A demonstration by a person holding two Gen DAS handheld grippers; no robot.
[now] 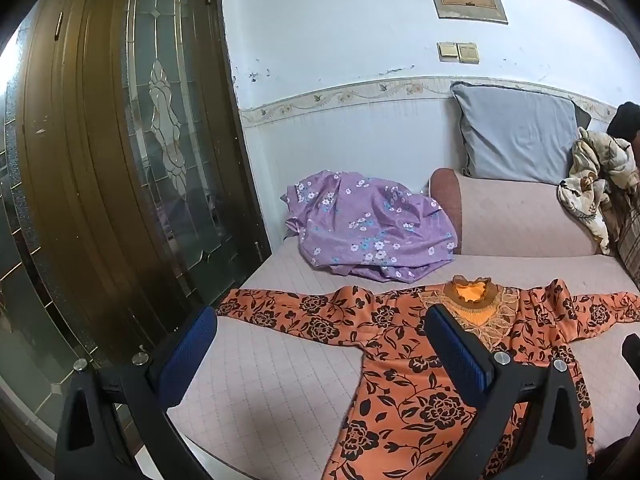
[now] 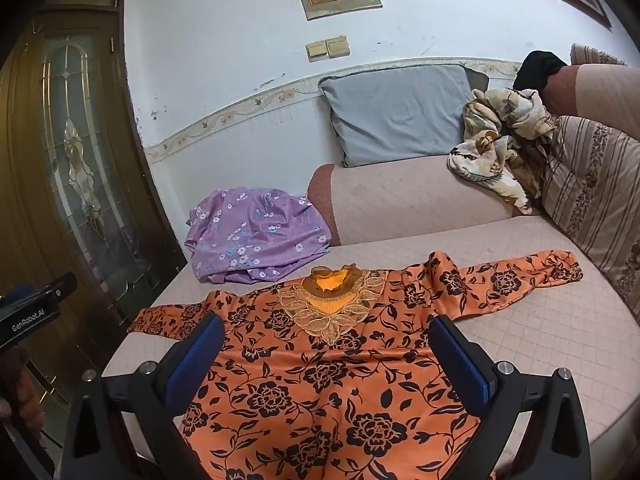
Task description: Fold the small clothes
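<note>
An orange blouse with black flowers (image 1: 404, 364) lies spread flat on the pink quilted sofa seat (image 1: 280, 372), sleeves stretched out to both sides, lace collar away from me. It also shows in the right wrist view (image 2: 332, 376). My left gripper (image 1: 320, 344) is open and empty, held above the blouse's left side. My right gripper (image 2: 326, 354) is open and empty, held above the middle of the blouse. The left gripper's body (image 2: 32, 312) shows at the left edge of the right wrist view.
A crumpled purple flowered cloth (image 1: 368, 228) lies behind the blouse by the sofa's armrest (image 1: 516, 216). A grey pillow (image 1: 520, 132) and a beige patterned cloth (image 1: 596, 184) sit further back. A brown glazed door (image 1: 120, 140) stands close on the left. A striped cushion (image 2: 600, 192) is at the right.
</note>
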